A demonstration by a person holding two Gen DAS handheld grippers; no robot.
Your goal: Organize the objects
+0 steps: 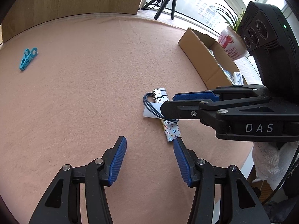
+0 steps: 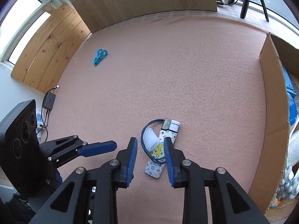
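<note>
While the pink felt tabletop (image 2: 186,74) spreads ahead, the brown cardboard box (image 2: 269,130) stands right of the right gripper (image 2: 150,144), whose parted jaws straddle the patterned white lighter (image 2: 168,136) without pressing it. The left gripper (image 1: 149,145) gapes empty just beside the lighter's end; a small teal plastic clip (image 1: 28,57) lies well apart.

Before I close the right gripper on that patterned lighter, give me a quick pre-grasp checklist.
1. Right gripper open: ok.
2. Patterned lighter between its pads: not ok, only partly; it lies diagonally by the right pad.
3. Blue cord and white cap clear of the grasp: not ok, both lie between the pads.
4. Left gripper out of the way: ok, open, nothing held.
5. Cardboard box open to receive: ok.
6. Blue clip untouched: ok.
</note>
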